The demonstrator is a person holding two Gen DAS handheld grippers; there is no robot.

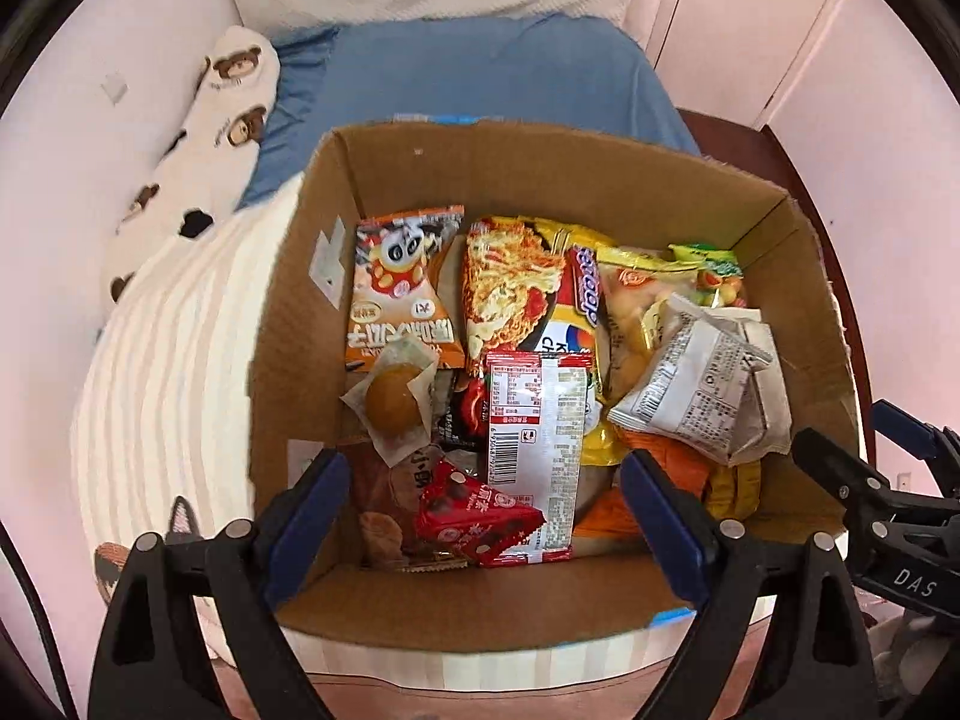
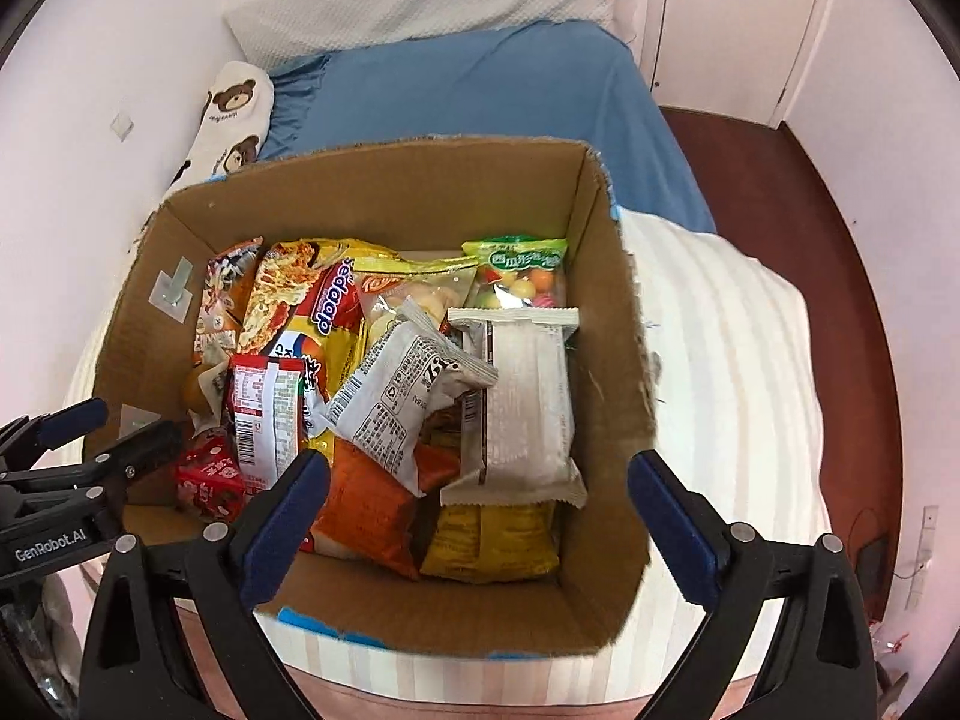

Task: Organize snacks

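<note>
Snacks in cardboard box below left gripper and right gripper (both spread apart, empty)

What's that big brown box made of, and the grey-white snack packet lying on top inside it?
The box looks like plain corrugated cardboard: matte brown, with frayed, torn rims. The grey-white packet seems to be thin plastic film with a dull sheen, crimped at both ends; paper can't be ruled out.

Matt brown cardboard box, glossy plastic snack packets, soft blue cloth bedsheet.
</note>
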